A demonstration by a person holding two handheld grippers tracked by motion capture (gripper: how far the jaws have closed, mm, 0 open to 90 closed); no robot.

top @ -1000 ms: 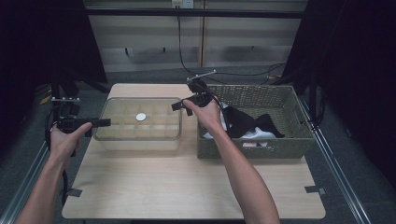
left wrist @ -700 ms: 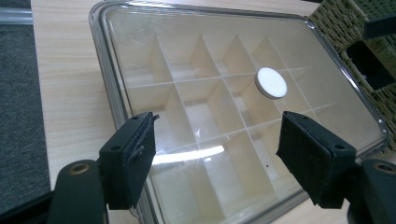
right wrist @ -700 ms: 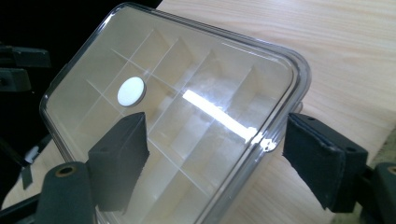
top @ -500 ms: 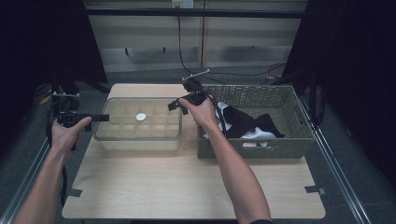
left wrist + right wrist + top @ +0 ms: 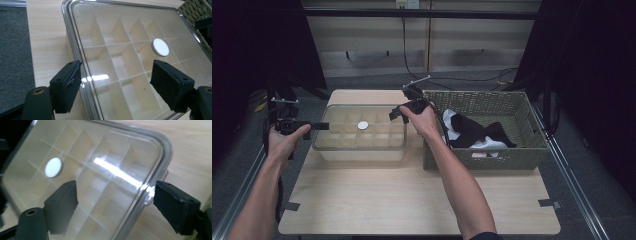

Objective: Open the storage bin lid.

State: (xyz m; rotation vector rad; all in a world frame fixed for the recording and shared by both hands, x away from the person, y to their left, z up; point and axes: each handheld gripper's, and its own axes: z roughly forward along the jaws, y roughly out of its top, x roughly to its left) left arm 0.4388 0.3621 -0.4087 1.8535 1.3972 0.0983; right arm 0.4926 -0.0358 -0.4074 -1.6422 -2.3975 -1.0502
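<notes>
Grippers at opposite short ends of clear rectangular plastic divider box w/ lid (image 5: 359, 134): left gripper (image 5: 314, 126) w/ jaws wide apart, empty, straddling lid rim; right gripper (image 5: 396, 113) likewise over far corner. Box long axis runs between them; woven basket (image 5: 512, 155) beside right.

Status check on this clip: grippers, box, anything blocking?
Left gripper and right gripper open, one at each end of the lidded box. Lid on. Basket close on the right.
</notes>
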